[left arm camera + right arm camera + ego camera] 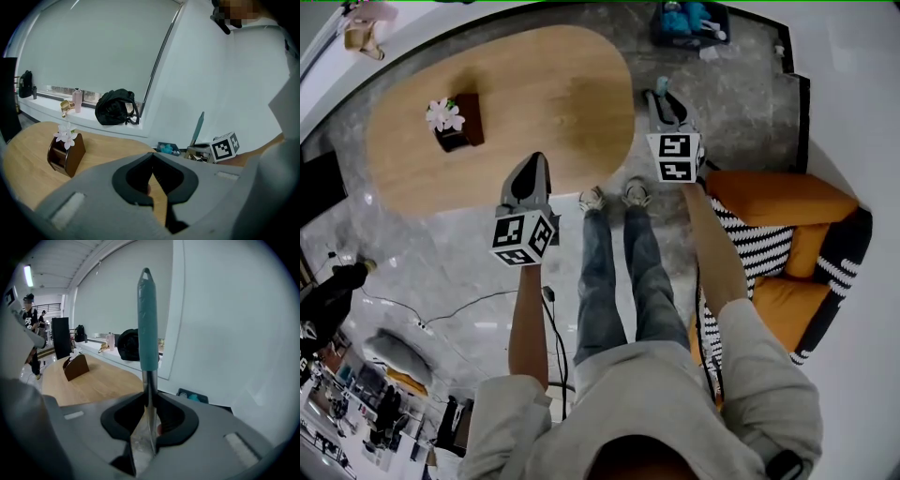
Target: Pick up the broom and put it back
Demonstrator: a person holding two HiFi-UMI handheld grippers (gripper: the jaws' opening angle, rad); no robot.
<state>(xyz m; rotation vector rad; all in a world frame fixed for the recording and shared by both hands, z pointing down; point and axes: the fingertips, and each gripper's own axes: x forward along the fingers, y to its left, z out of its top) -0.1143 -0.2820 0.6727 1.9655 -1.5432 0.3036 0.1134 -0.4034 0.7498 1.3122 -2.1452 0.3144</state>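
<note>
The broom shows only as its handle: a thin metal rod with a teal grip [147, 324] that stands upright between the jaws in the right gripper view. My right gripper [149, 394] is shut on the rod just below the teal grip. In the head view this gripper [666, 108] hangs beside the table's right end, with the teal tip [662, 86] poking out ahead of it. The broom's head is hidden. My left gripper [530, 178] hovers over the table's near edge, shut [153, 161] with nothing between its jaws. From the left gripper view the teal handle [198, 126] leans up against the wall.
An oval wooden table [534, 103] carries a brown holder with pink flowers [455, 120]. An orange armchair with a striped cushion [787, 244] stands at my right. A dark bin [689, 23] sits by the wall, a black bag [116, 108] on the sill, a cable [441, 309] on the floor.
</note>
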